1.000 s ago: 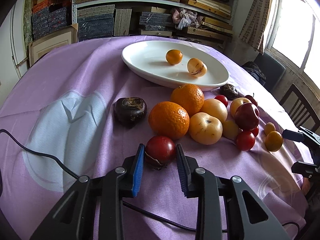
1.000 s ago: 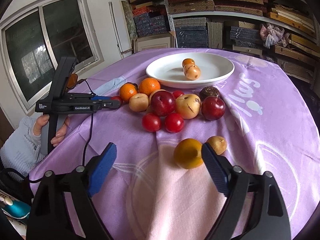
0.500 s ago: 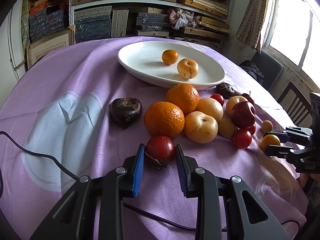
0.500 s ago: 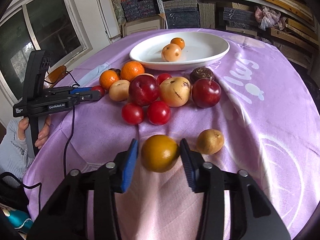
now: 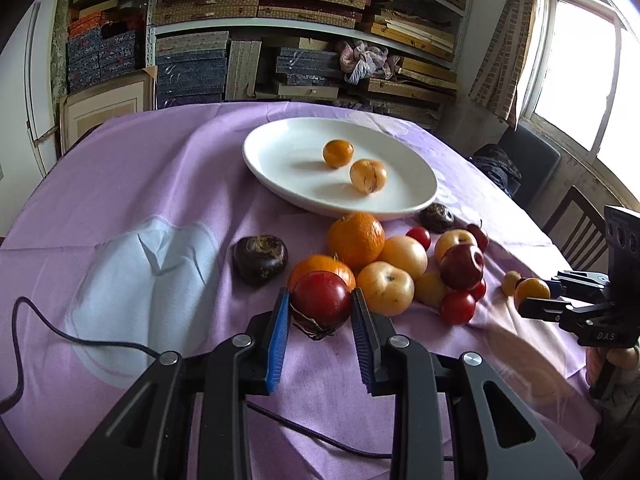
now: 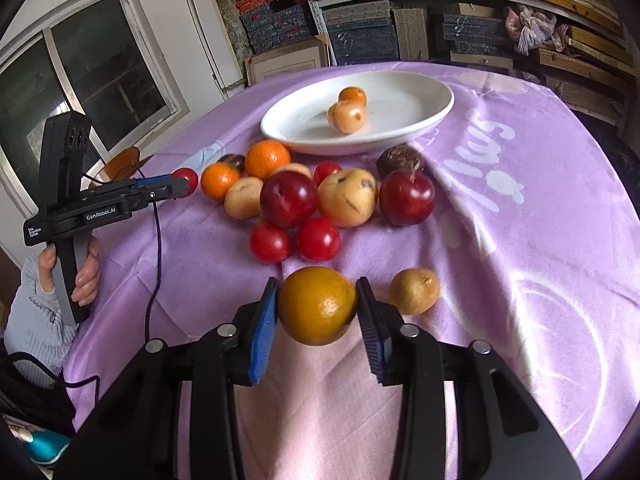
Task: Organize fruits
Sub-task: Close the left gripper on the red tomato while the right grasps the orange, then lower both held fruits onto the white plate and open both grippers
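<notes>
My left gripper (image 5: 322, 304) is shut on a dark red plum (image 5: 321, 299) and holds it lifted in front of the fruit pile (image 5: 400, 264). My right gripper (image 6: 318, 306) is shut on a yellow-orange fruit (image 6: 317, 305) and holds it above the purple cloth (image 6: 520, 200). A white oval plate (image 5: 280, 152) at the back holds a small orange fruit (image 5: 338, 153) and a tan fruit (image 5: 368, 176). In the right wrist view the plate (image 6: 420, 92) lies beyond the pile (image 6: 316, 200), and the left gripper (image 6: 182, 188) shows at the left.
A dark brown fruit (image 5: 260, 258) lies alone left of the pile, another (image 5: 437, 217) by the plate's rim. A small tan fruit (image 6: 414, 291) sits right of my right gripper. A black cable (image 5: 60, 334) crosses the cloth. Shelves of boxes (image 5: 280, 40) stand behind; a chair (image 5: 580, 228) at right.
My left gripper has lifted the red plum off the cloth and moved toward the pile. My right gripper closed on the yellow-orange fruit and raised it.
</notes>
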Demonstrator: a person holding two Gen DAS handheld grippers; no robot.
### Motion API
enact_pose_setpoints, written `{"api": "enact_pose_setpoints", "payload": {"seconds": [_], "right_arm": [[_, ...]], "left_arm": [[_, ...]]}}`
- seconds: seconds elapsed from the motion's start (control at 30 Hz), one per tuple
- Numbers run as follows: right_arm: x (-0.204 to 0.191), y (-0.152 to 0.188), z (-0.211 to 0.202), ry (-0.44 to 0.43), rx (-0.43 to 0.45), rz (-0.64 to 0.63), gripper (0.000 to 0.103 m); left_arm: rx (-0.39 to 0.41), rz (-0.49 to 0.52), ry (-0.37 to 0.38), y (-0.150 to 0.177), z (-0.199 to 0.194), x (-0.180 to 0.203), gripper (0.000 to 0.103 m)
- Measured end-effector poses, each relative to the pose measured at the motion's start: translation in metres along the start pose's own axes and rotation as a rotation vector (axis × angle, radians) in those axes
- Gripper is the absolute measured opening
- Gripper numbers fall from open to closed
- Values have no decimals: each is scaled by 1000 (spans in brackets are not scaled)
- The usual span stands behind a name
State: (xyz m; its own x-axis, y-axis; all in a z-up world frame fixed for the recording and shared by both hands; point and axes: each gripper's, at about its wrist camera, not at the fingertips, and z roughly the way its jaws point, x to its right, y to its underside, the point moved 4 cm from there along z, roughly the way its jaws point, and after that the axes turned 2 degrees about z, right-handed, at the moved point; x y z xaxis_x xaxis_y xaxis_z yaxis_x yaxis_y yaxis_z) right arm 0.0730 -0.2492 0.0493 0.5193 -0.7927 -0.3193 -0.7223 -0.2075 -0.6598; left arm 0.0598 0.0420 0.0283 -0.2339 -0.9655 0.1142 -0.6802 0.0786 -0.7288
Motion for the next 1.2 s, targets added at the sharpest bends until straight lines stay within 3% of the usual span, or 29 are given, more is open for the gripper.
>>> {"api": "enact_pose_setpoints", "payload": {"seconds": [0.23,0.37,0.5,0.63,0.77,0.87,0.93,1.0,1.1,1.2], "right_arm": [[18,-92,-8,52,103,-13,38],[30,-126,30,62,69,2,38],[42,-142,73,64,19,16,38],[49,-143,108,80,-31,8,38],[53,-144,110,86,-18,19,43],[48,-142,91,77,14,10,46],[40,-135,67,68,47,0,47],[32,-123,42,63,84,-18,56],[23,-94,8,69,132,-40,69],[17,-60,-13,63,172,-30,73]], "left_arm": [[31,2,-28,-76,10,-1,30],[-15,-22,-40,-100,47,-4,30],[-75,-50,-43,-102,85,-14,30],[-114,-38,-42,-99,106,-18,30],[-127,-26,-30,-100,112,-19,31],[-112,-29,-48,-98,104,-21,35],[-97,-36,-46,-96,92,-23,49],[-77,-52,-43,-90,75,-26,53],[-61,-72,-27,-71,49,-27,55],[-37,-42,-54,-42,27,-20,55]]}}
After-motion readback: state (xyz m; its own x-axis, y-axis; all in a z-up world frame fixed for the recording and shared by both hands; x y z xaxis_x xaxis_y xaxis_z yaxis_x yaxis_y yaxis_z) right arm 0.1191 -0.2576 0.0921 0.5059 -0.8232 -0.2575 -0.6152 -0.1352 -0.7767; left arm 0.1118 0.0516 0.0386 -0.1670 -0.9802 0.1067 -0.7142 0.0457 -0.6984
